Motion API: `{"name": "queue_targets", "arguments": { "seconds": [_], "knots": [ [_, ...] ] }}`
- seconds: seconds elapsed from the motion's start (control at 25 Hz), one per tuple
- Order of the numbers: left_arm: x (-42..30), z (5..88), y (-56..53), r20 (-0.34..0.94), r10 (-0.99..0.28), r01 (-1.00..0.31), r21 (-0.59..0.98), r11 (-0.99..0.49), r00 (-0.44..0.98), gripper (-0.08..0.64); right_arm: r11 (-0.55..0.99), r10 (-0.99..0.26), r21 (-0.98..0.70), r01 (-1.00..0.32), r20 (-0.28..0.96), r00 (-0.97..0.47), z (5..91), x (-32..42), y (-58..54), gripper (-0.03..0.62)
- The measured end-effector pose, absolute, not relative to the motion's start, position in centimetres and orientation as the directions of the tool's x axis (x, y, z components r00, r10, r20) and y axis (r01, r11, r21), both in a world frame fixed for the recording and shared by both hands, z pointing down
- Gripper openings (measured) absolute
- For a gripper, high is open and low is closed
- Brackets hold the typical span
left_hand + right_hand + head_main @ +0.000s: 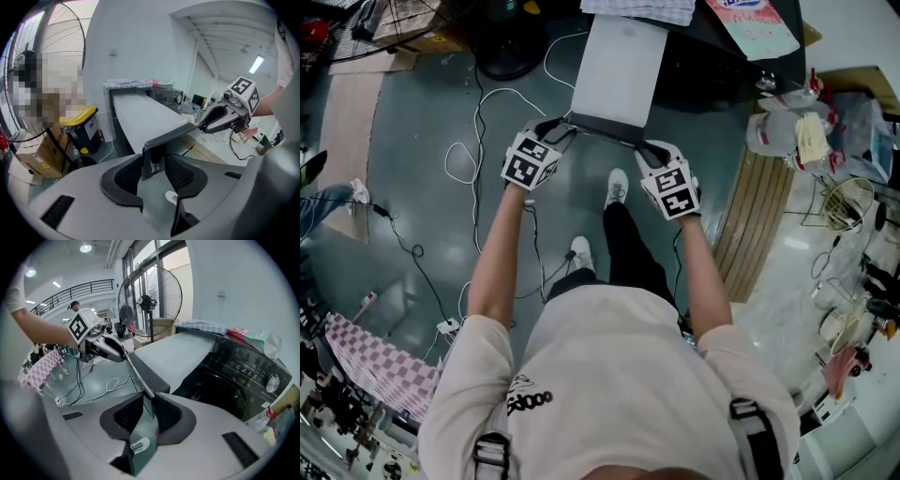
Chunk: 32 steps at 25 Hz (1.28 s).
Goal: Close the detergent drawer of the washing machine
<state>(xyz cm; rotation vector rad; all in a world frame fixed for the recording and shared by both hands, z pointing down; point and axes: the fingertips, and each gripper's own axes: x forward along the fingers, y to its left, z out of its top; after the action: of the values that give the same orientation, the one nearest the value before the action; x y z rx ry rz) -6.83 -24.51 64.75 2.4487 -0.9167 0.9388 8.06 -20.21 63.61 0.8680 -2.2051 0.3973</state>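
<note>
The washing machine is dark, with a control panel and a round opening. A long pale grey drawer panel sticks out from it towards me, ending in a dark front lip. My left gripper is at the lip's left corner, and in the left gripper view the left gripper has that corner pinched between its pads. My right gripper is at the lip's right corner; in the right gripper view the right gripper is shut on the thin edge. Both point steeply down.
White and black cables trail over the grey floor below. A standing fan, a yellow-lidded bin and a cardboard box stand to the left. Wooden slats lie at the right. The person's shoes are under the panel.
</note>
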Motion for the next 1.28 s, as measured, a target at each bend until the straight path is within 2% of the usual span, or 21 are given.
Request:
{"name": "queue_targets", "arguments": {
  "seconds": [0.6, 1.28],
  "knots": [
    [-5.5, 63.3, -25.7, 0.665, -0.493, -0.725, 0.108, -0.680, 0.561, 0.160, 0.677, -0.531, 0.001, -0.736, 0.692, -0.488, 61.7, 9.8, -22.2, 0.078],
    [-4.6, 63.2, -32.6, 0.641, -0.512, -0.742, 0.135, -0.657, 0.571, 0.161, 0.684, -0.508, -0.025, -0.729, 0.701, -0.500, 61.6, 10.7, -29.0, 0.077]
  ]
}}
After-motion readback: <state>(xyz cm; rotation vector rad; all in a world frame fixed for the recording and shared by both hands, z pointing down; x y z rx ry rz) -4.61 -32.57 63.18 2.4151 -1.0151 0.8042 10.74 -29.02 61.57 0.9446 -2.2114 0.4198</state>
